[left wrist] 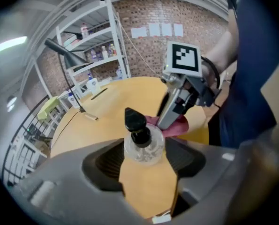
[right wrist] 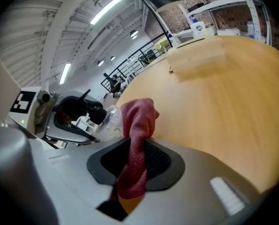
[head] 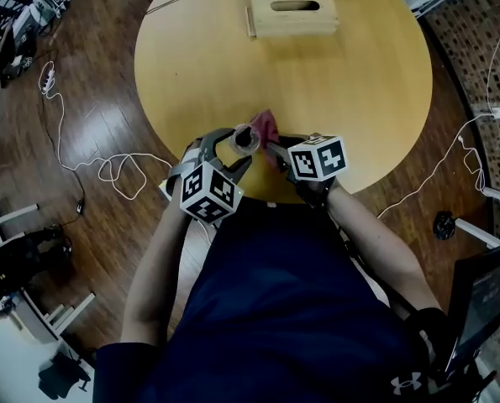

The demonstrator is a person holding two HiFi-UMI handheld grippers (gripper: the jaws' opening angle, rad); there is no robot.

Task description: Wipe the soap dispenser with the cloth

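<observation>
Left hand-held gripper (head: 230, 147) has its jaws apart, with the clear soap dispenser (left wrist: 143, 146) standing between them at the desk (head: 334, 91) near edge. Right hand-held gripper (right wrist: 135, 162) is clamped on the red cloth (right wrist: 138, 121), just beside the dispenser.

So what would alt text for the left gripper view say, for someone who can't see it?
A clear soap dispenser with a black pump stands on a round wooden table between the parted grey jaws of the left gripper. Just behind it, the right gripper holds a red cloth; shelves and a brick wall lie beyond.
</observation>
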